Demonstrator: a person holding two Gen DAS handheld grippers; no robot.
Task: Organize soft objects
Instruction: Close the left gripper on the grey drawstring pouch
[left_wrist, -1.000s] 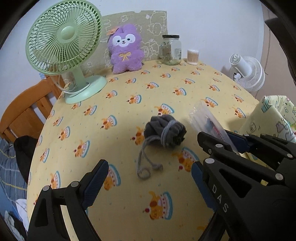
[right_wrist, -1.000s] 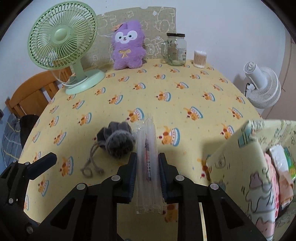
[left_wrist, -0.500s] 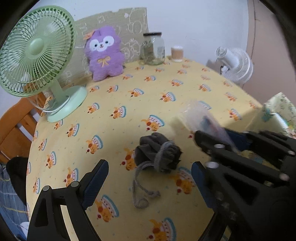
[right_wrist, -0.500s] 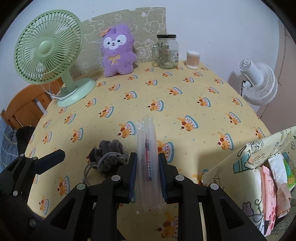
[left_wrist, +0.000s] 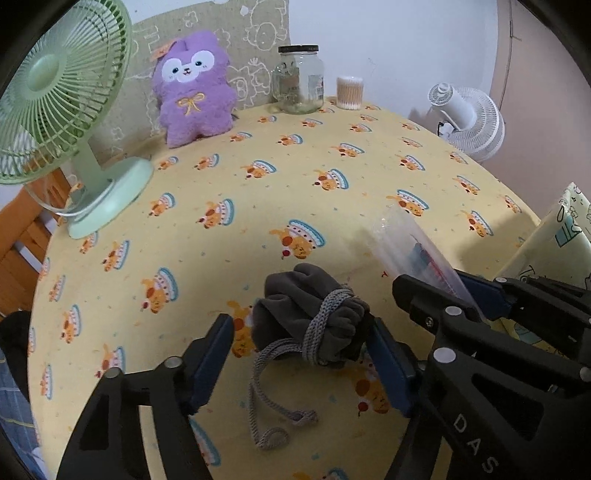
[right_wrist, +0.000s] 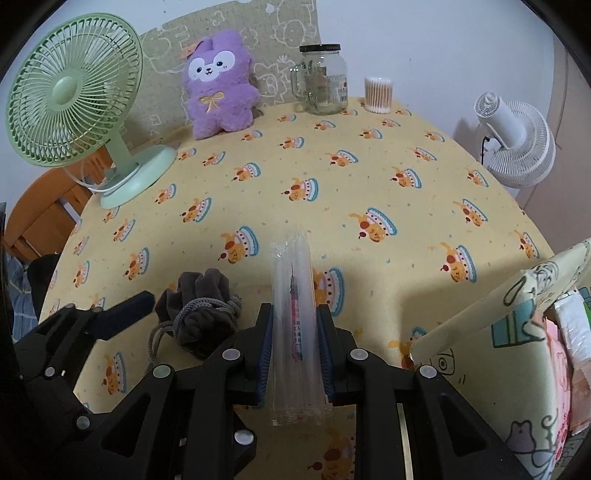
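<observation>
Surface (left_wrist: 332, 155): covered by a yellow cloth printed with small cake figures; it fills most of both wrist views.
Green fan (left_wrist: 55, 110): stands upright at 10 o'clock on the surface, its round base on the cloth and a white cord looping around the base.
White fan (right_wrist: 517, 147): beyond the surface edge at 2 o'clock, against the wall.
Box (right_wrist: 517, 332): pale yellow with cartoon prints, at 4 o'clock in the right wrist view; its flap stands up and folded soft items in pink and white show inside.
Purple plush toy (left_wrist: 194, 99): sits upright at 11 o'clock, leaning on a patterned board at the wall.
Left tool (left_wrist: 299, 354): blue-padded jaws are closing with the pouch between them; the right pad touches the pouch's side, while a gap shows at the left pad.
Right tool (right_wrist: 294, 347): narrow, clamped on the clear packet.
Glass jar (left_wrist: 299, 81): dark lid, at 12 o'clock, just beside the cotton swab tub (left_wrist: 349, 92).
Grey drawstring pouch (left_wrist: 310, 325): lies on the cloth at 6 o'clock, tied with a grey cord whose loose loop trails toward the camera.
Clear packet (right_wrist: 293, 314): long, transparent, with red and blue print; it points toward 12 o'clock.
</observation>
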